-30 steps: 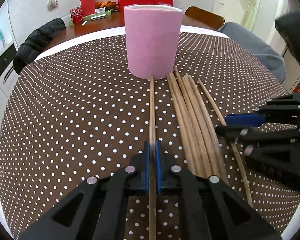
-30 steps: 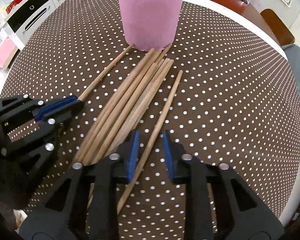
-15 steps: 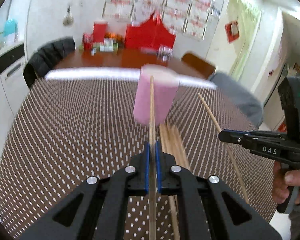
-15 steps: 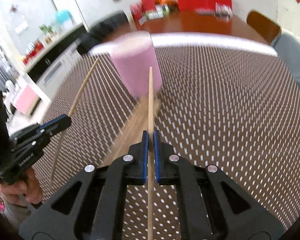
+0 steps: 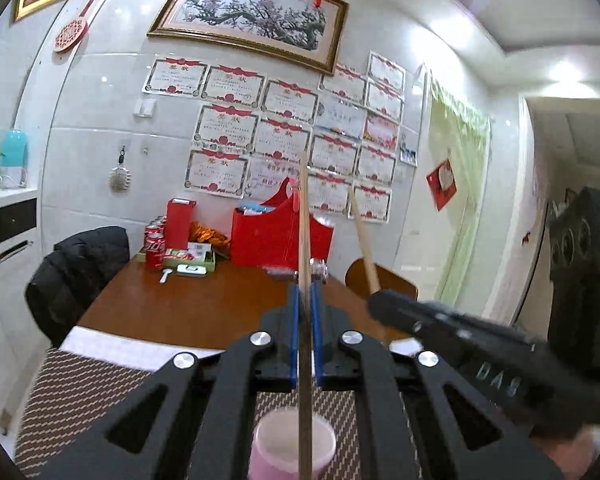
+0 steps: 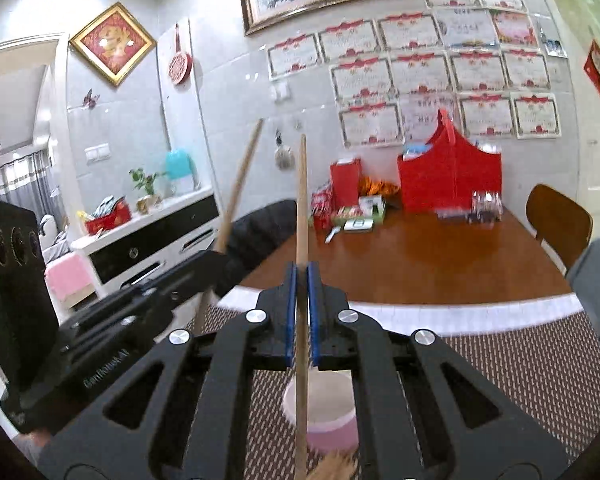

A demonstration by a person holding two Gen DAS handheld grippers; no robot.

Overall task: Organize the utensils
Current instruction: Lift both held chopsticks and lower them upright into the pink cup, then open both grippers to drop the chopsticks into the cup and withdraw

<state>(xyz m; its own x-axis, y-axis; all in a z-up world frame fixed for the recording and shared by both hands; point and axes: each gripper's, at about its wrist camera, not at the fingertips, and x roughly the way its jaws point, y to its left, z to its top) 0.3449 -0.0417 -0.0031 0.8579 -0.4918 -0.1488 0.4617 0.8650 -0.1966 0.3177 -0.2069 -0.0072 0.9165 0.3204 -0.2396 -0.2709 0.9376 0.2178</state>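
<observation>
Between the blue pads of the left gripper [image 5: 305, 292]: one round wooden chopstick [image 5: 304, 240], pinched tight, running straight along the fingers and sticking out well past the tips. Right gripper [image 6: 301, 270] same story, pads pressed onto its own chopstick [image 6: 301, 200], long and thin, plain pale wood.

Below the fingers in both views: the pink cup [image 5: 292, 446], cylindrical, open mouth up, standing on the brown dotted tablecloth [image 5: 72, 384]. Both held sticks pass over the cup's mouth in frame; tips point away from it, toward the wall. Lower stick ends run out of frame, so cannot tell whether they're inside the cup.

Right view only: frayed pale ends of the loose chopsticks [image 6: 336, 470] at the bottom edge, just beside the cup's near side. Left view doesn't show them.

Cross views: right gripper shows in the left view to the right of the fingers, black body, its stick tilted leftward. Left gripper shows in the right view to the left of the fingers, its stick leaning right. The two sticks are apart, not touching.

Beyond the tips: cloth edge, white band, then bare glossy wooden tabletop [image 6: 420, 256], clear until the red box [image 6: 448, 176] and cans against the tiled wall. Wooden chair [image 6: 558, 220] off to the right.
</observation>
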